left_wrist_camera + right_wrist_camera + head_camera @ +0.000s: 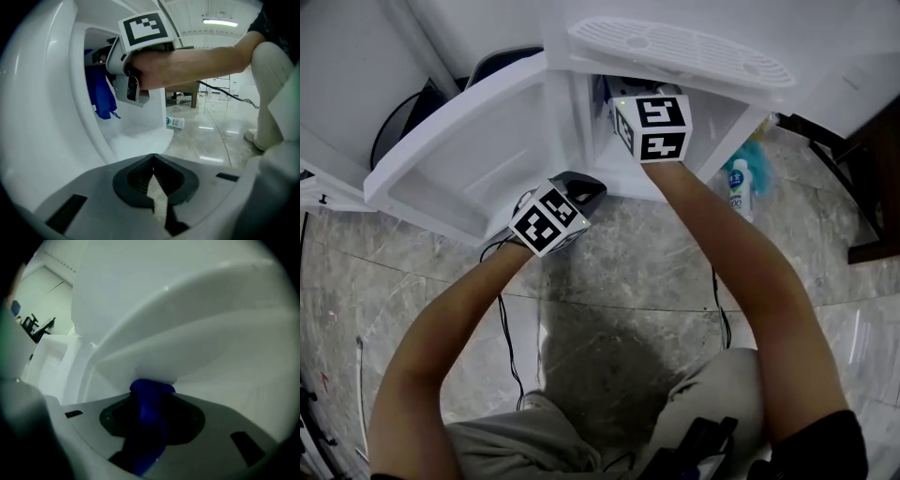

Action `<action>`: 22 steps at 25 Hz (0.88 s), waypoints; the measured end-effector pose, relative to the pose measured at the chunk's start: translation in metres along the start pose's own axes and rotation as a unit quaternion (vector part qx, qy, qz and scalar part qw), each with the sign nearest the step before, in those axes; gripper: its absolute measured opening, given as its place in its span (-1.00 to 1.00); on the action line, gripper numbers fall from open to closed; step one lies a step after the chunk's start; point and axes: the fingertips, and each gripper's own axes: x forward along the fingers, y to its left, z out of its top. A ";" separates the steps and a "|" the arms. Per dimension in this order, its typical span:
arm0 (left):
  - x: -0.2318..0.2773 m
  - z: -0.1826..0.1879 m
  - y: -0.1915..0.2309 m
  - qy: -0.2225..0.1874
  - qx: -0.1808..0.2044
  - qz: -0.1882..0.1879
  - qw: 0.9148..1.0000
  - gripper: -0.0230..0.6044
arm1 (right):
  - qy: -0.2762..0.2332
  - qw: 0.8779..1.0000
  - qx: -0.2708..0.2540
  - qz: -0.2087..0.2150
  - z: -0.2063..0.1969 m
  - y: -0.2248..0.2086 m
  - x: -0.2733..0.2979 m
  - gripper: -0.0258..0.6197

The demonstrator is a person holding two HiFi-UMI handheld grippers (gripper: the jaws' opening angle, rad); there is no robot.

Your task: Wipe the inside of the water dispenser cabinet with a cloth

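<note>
While the right gripper (151, 394) clamps its jaws on the blue cloth (101, 101) high inside the cabinet (136, 133), the hanging tail could snag and pull free, and the left gripper (153, 180), jaws together empty, leaves the door (459, 150) unheld.

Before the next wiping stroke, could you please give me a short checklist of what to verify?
1. Blue cloth gripped by the right tool: ok, it is bunched between the jaws.
2. Door open: ok, swung out to the left.
3. Right tool inside the cabinet: ok.
4. Cloth pressed on an inner surface: cannot tell; it sits right at a white surface.
5. Left tool free: ok, shut on nothing, near the door.
6. Bottle out of the way: ok, it lies on the floor outside the cabinet.
</note>
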 end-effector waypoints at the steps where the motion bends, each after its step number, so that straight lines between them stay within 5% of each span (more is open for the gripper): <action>1: -0.001 -0.001 0.001 0.000 -0.004 0.001 1.000 -0.91 | -0.002 1.000 0.003 -0.008 0.002 0.001 -0.001 -0.50; 22: -0.001 -0.023 0.015 -0.006 -0.035 0.005 0.999 -0.91 | -0.011 0.998 -0.035 -0.048 -0.011 -0.025 0.033 -0.52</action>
